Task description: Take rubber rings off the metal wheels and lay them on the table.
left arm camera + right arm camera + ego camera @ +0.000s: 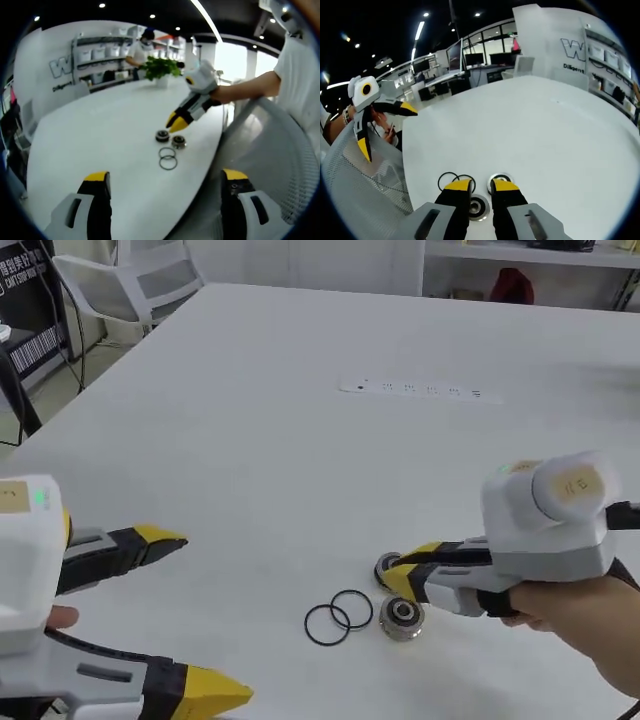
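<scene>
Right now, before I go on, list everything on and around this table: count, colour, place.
rubber rings: 2, black, flat on the table, overlapping, just left of the nearer wheel
metal wheels: 2, silver, on the table; one beside the rings, the other just behind it at the right gripper's tip
socket strip: 1, white, farther along the table
table: 1, white
chair: 1, white, past the table's far left edge
plant: 1, green, at the table's end
left gripper: 1, yellow-tipped, jaws wide apart, left of the rings
right gripper: 1, yellow-tipped, jaws close together, over the wheels
hand: 1, holding the right gripper
</scene>
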{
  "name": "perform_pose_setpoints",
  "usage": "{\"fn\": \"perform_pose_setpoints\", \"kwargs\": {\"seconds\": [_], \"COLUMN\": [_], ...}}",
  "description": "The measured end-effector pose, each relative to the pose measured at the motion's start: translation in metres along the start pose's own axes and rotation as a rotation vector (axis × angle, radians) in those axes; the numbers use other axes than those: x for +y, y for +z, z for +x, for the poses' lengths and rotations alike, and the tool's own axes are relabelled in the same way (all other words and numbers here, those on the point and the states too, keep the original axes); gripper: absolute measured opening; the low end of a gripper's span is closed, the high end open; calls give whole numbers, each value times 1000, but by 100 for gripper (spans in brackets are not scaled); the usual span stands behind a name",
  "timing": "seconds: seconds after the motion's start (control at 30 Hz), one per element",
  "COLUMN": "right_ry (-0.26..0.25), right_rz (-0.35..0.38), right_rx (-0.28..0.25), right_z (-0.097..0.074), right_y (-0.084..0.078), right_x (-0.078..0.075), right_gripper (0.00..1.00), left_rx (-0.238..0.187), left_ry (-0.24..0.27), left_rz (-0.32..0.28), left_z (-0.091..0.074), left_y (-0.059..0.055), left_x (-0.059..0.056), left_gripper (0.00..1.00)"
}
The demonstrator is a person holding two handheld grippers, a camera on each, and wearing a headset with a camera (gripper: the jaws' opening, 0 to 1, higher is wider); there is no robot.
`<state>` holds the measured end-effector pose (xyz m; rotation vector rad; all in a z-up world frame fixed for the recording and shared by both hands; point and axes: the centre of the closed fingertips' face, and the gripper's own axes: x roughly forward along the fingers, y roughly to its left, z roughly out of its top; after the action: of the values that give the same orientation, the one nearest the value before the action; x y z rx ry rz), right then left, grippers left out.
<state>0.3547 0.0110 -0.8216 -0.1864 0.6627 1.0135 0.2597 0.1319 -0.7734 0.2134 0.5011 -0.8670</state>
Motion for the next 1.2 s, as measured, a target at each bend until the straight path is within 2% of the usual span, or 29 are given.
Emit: {"fn": "perform_pose_setpoints", "kwargs": {"seconds": [0.17, 0.23, 0.37, 0.5, 0.67, 0.83, 0.93, 1.07, 1.2], "right_ry": [-40, -46, -76, -94, -123, -133, -133, -134, -137], "right_rz": [26, 37, 76, 110, 147, 169, 165, 161, 180], "right_rx": [-15, -19, -29, -31, -8, 6, 15, 26, 20], "right_z": [-6, -7, -12, -15, -19, -20, -18, -17, -18], "right_y": [1, 1, -2, -6, -20, -25, -29, -33, -34], "right_x": [-13, -16, -29, -38, -49, -51, -52, -52, -54], "right_gripper": [13, 13, 13, 13, 13, 13, 13, 13, 13], "left_rx": [-40, -43, -54, -72, -84, -113, -162, -163, -174], "left_ry": [-24, -39, -66, -83, -109, -146, -168, -172, -193], "left_rz": [14, 39, 110, 149, 213, 263, 307, 293, 289], "left_z": [3, 6, 12, 18, 36, 55, 71, 95, 119], "left_y": [21, 28, 50, 67, 90, 112, 127, 131, 128], "left_x": [-2, -3, -3, 2, 9, 10, 12, 19, 20], "left_gripper": [94, 93, 93, 92, 90, 85, 81, 74, 69]}}
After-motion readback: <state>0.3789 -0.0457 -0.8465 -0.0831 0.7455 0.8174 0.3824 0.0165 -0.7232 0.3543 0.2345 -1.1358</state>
